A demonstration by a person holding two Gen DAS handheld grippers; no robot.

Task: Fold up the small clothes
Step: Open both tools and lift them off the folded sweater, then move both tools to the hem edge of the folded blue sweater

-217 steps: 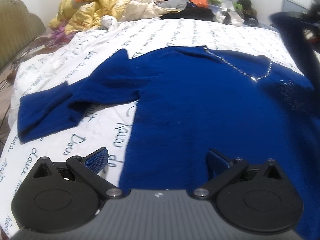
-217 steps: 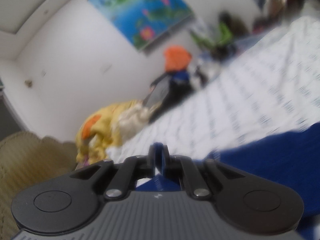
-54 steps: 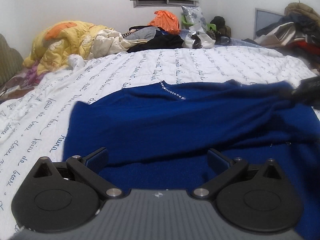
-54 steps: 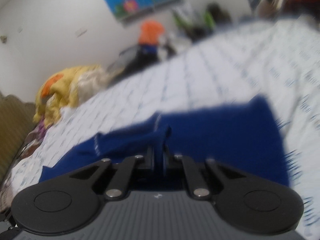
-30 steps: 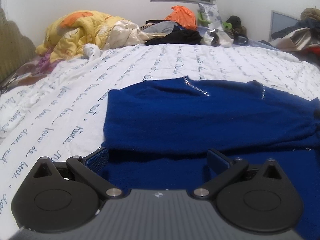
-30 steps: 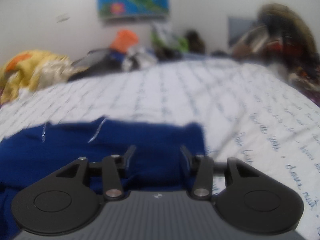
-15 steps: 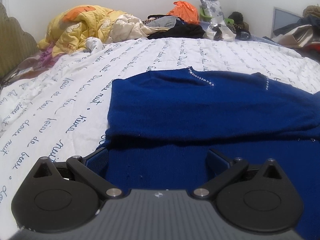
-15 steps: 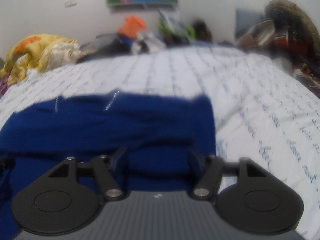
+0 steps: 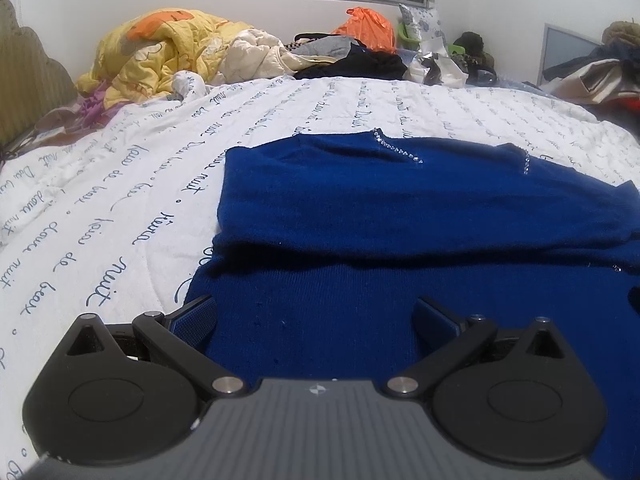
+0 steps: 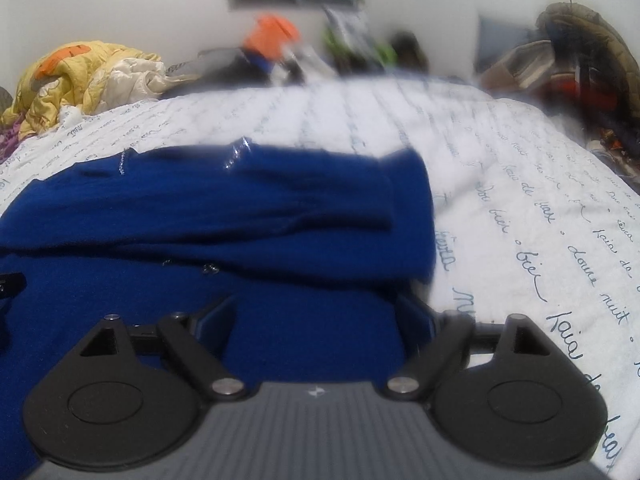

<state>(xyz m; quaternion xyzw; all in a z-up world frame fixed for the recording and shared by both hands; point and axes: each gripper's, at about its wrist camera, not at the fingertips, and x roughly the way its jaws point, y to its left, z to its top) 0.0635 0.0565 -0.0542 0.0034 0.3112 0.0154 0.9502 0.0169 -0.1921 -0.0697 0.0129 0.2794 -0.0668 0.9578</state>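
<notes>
A dark blue sweater [image 9: 400, 208] with a rhinestone neckline lies flat on the bed, both sleeves folded in across its body. It also shows in the right wrist view [image 10: 224, 216]. My left gripper [image 9: 314, 314] is open and empty, low over the sweater's near left hem. My right gripper [image 10: 316, 312] is open and empty, low over the near right hem, its right finger at the sweater's edge. The right view is blurred.
The white bedspread [image 9: 120, 184] with blue script spreads left and behind the sweater. A yellow quilt [image 9: 156, 48], an orange bag [image 9: 366, 26] and dark clothes are piled at the far edge. More clutter [image 10: 572, 68] sits at the right.
The right gripper let go of the sleeve it folded across the sweater, opened wide and dropped to the near hem. The left gripper stayed open and moved closer to the hem.
</notes>
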